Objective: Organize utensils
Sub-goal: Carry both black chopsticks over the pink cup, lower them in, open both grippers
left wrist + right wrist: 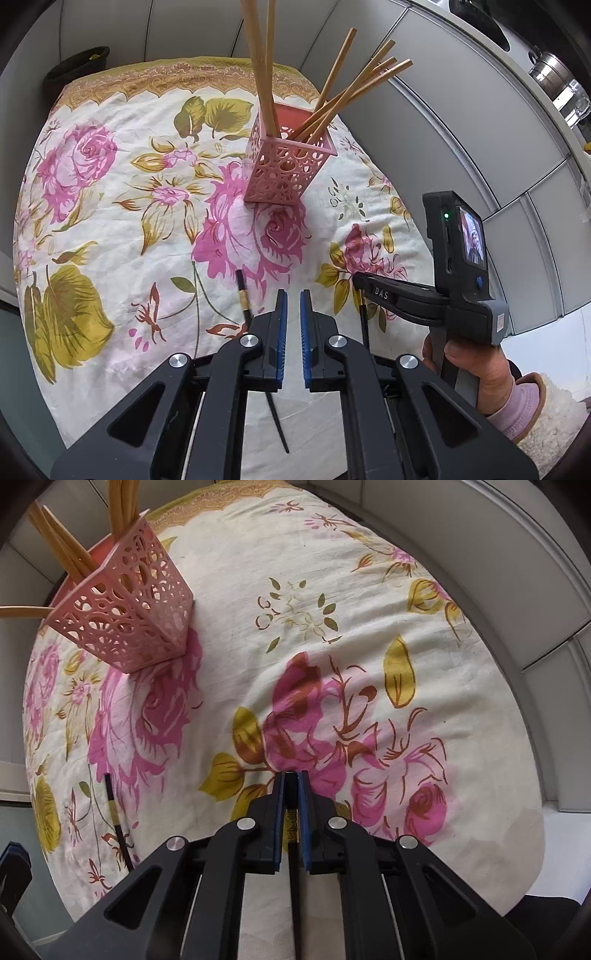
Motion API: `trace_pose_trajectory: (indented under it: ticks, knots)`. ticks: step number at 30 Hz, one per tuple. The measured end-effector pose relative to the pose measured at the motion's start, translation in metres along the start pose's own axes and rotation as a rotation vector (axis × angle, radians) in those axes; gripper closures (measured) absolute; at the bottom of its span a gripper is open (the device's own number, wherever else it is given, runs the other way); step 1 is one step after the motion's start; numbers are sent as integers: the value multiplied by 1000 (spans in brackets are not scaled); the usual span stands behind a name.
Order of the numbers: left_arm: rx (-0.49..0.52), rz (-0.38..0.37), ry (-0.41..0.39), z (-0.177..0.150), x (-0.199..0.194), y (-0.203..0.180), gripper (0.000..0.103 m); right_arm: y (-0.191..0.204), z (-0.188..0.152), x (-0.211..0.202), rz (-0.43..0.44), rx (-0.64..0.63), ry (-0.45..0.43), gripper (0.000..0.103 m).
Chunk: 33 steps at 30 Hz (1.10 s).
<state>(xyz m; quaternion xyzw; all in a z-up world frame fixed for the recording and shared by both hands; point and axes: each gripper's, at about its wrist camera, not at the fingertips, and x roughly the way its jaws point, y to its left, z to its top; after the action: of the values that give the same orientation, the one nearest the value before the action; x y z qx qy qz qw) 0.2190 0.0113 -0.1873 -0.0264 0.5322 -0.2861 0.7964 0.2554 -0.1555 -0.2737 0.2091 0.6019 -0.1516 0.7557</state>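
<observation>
Both jaws closed: right gripper (291,775) on a black chopstick (291,818) (left gripper (293,293) empty).

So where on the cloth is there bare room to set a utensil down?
Free: the wide stretch of floral cloth left of the pink holder, and the cloth to the holder's right. Crowded: the near edge, where a black chopstick lies and the right gripper is shut on another.
</observation>
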Motion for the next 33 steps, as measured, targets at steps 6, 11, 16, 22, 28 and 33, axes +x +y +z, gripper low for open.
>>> trace_pose_trajectory:
  ticks: [6, 11, 16, 22, 28, 33]
  knots:
    - [-29, 31, 38, -5, 12, 10, 96, -28, -16, -31, 151, 5, -105, 95]
    - [-109, 118, 129, 3, 45, 28, 96, -38, -14, -45, 158, -9, -115, 95]
    - [-164, 224, 196, 21, 78, 33, 81, -48, -12, -42, 172, 20, -89, 95]
    - [-153, 316, 255, 33, 109, 31, 68, -60, -9, -39, 179, 31, -69, 95]
    - [-43, 371, 212, 30, 120, 17, 97, -69, -7, -42, 217, 52, -81, 95]
    - [-104, 186, 134, 19, 91, 19, 97, -72, -17, -68, 273, 28, -153, 95]
